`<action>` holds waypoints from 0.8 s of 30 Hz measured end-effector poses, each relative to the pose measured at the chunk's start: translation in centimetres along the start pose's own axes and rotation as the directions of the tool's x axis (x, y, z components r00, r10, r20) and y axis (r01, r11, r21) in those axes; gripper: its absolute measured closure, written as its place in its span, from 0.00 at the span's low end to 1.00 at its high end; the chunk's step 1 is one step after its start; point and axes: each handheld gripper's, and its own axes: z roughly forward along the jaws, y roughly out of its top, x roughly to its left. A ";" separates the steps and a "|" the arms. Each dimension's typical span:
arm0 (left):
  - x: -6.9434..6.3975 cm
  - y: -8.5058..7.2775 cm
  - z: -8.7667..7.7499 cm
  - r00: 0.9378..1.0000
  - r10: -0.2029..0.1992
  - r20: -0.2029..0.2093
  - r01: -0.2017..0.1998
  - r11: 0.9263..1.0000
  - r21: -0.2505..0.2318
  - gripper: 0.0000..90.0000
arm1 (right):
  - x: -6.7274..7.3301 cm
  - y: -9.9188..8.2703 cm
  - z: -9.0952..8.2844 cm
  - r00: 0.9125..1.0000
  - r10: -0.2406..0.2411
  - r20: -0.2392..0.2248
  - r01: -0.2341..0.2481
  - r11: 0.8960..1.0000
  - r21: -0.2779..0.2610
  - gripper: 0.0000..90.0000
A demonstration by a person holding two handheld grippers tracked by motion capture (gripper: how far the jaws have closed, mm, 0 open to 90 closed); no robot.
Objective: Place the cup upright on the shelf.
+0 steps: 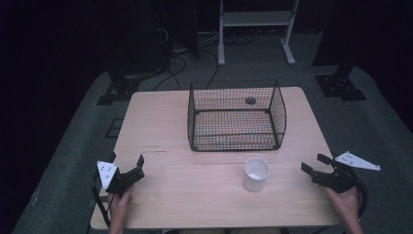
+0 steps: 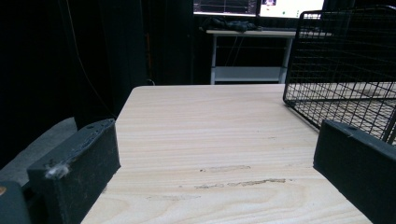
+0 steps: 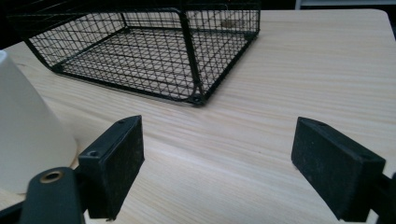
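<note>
Basket (image 1: 236,116): black wire, open top, on the far middle of the table (image 1: 160,122). Wood grain shows through the mesh floor; a small dark round thing (image 1: 250,101) sits near the back wall (cannot tell whether it lies inside the basket or behind it on the table).
Basket, left gripper view: corner at the upper right (image 2: 345,60), close beyond the right-hand jaw.
Basket, right gripper view: near corner (image 3: 140,51) ahead of the jaws, well apart from them; a faint brownish spot shows through the far mesh.
Cup (image 1: 255,173): white, upright, mouth up, on the near half of the table in front of the basket's right part, apart from it. Inside looks white and bare from the high view.
Cup, right gripper view: white wall (image 3: 28,135) at the left edge, just beside the left-hand jaw, not between the jaws.
Left gripper (image 1: 127,165): near left corner of the table, held in a hand (image 1: 119,204); jaws spread wide, only bare tabletop between them.
Right gripper (image 1: 315,163): at the near right edge, to the right of the cup; jaws apart, grasping nothing.
Writing: none readable on cup or basket; screens far behind the table are too small to read.
Table marks: faint dark scuffs (image 2: 243,183) on the wood ahead of the left gripper.
</note>
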 end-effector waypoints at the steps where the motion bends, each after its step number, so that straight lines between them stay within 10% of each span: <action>1: 0.0 0.0 0.0 1.000 0.000 0.000 0.000 1.000 0.000 0.00 | 0.3 0.3 0.0 1.000 -0.011 -0.009 0.011 1.000 -0.001 0.17; 24: 0.0 0.0 0.0 1.000 0.000 0.005 0.000 1.000 -0.002 0.00 | 4.6 2.5 0.4 0.982 -0.121 -0.148 0.126 0.992 0.024 0.10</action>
